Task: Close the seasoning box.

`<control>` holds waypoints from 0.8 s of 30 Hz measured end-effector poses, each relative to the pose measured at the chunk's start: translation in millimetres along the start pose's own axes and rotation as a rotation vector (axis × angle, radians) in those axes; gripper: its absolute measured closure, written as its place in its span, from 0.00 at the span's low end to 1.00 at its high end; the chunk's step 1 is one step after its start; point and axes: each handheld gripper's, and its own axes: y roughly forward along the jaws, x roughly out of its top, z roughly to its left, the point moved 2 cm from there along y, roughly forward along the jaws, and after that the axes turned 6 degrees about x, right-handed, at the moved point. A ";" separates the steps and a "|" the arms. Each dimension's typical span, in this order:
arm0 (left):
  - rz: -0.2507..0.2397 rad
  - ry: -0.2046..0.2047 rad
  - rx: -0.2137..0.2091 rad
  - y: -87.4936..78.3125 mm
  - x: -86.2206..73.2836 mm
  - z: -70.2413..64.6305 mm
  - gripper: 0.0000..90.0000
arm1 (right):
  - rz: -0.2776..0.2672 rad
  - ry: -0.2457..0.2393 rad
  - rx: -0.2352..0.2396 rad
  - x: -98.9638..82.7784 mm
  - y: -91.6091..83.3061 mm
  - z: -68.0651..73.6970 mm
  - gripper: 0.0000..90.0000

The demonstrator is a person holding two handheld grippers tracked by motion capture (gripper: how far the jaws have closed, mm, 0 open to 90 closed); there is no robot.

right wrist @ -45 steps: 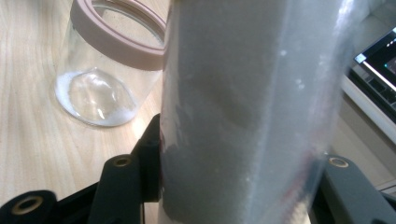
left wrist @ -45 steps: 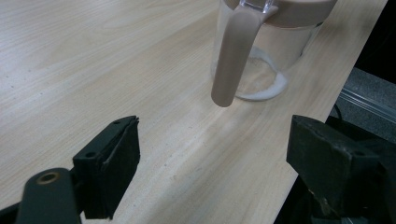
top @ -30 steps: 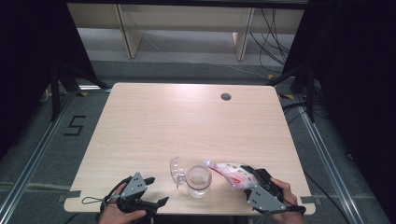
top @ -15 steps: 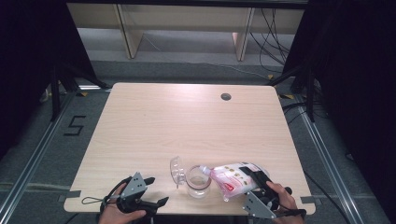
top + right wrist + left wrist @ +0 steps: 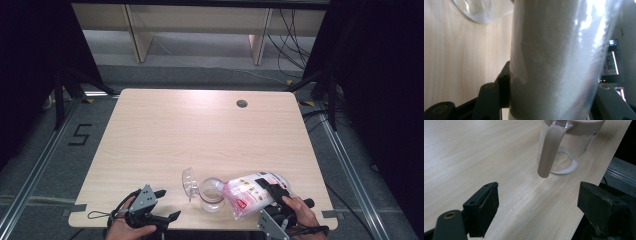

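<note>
Tipping bag (image 5: 252, 192) over jar (image 5: 212, 195) near table (image 5: 150, 135) front edge, right gripper (image 5: 275, 196) clamped on bag to pour; left gripper (image 5: 167, 205) wide, empty, beside jar, lid (image 5: 189, 181) flipped open.

Both claws are black, each topped by a grey three-cornered plate (with screw holes): left claw (image 5: 167, 205), right claw (image 5: 270, 192). A thin black cable loops from the left one.

"5" on the floor (image 5: 80, 135)
</note>
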 end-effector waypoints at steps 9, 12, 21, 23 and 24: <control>-0.003 -0.012 -0.003 1.2 -0.4 -0.2 0.19 | 0.010 -0.117 -0.015 -2.1 4.1 -5.1 0.54; -0.004 -0.011 -0.005 2.2 -0.8 0.0 0.19 | 0.019 -0.196 -0.029 -0.8 3.5 -9.7 0.54; -0.008 -0.011 -0.001 3.4 -0.9 -0.4 0.19 | 0.019 -0.247 -0.021 1.2 5.3 -13.8 0.55; 0.005 -0.002 -0.005 3.2 -0.8 -0.6 0.19 | 0.018 -0.267 -0.022 4.1 5.5 -15.1 0.55; 0.005 -0.002 -0.005 3.2 -0.8 -0.6 0.19 | 0.018 -0.267 -0.022 4.1 5.5 -15.1 0.55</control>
